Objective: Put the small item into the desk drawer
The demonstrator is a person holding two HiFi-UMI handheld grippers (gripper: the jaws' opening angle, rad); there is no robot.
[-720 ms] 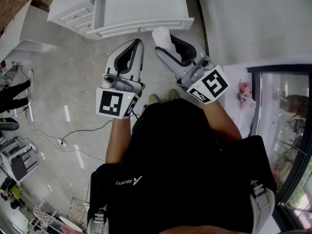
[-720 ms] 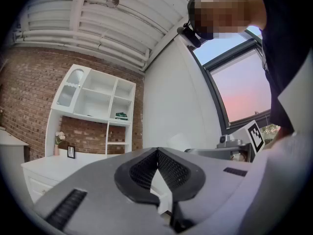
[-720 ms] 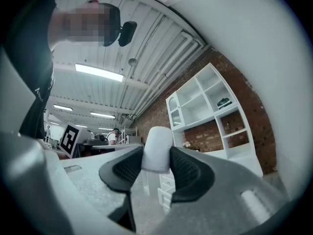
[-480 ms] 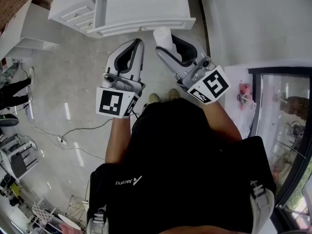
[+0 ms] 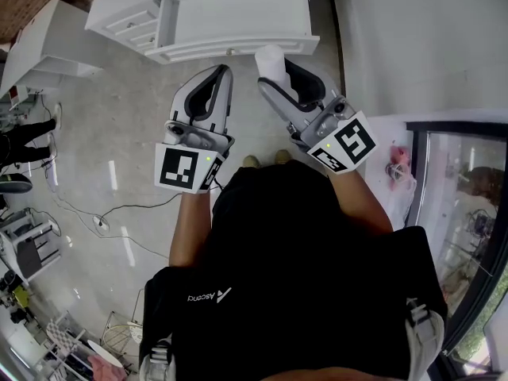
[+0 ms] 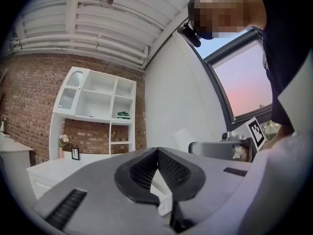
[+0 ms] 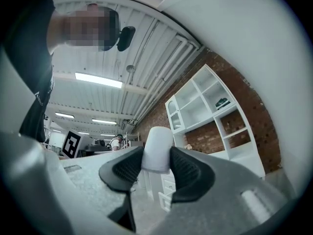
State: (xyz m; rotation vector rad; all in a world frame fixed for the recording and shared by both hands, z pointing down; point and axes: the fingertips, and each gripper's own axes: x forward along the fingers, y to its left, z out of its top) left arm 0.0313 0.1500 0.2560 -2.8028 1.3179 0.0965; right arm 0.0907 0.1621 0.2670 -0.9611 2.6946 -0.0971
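Grey concrete floor (image 5: 119,117) fills the left of the head view, seen from steeply above, with thin cables (image 5: 95,221) trailing across it. At the top stands a white counter (image 5: 230,14), with a stack of drawer fronts (image 5: 131,26) at its left end and a small knob on its long front edge.

Below the counter, the person holds both grippers out over the floor. The left gripper (image 5: 225,70) points up toward the counter's front edge but stops short of it. Its fingers are closed tip to tip with nothing between them. The left gripper view confirms this: the dark ribbed pads (image 6: 142,170) meet at a point. Beyond them are a white shelf unit (image 6: 98,102) and a brick wall (image 6: 29,92).

Just to the right, the right gripper (image 5: 278,68) grips the small white item (image 5: 268,56), a rounded, stubby piece that sticks up past the fingertips. It is in the air just in front of the counter's edge, not in a drawer. In the right gripper view the small white item (image 7: 157,148) sits squarely between the two pads, both pressing on its sides.

Each gripper carries a black-and-white marker cube (image 5: 185,167) nearest the person, whose black shirt (image 5: 294,276) fills the bottom of the view. At far right is a dark-framed window (image 5: 460,197).
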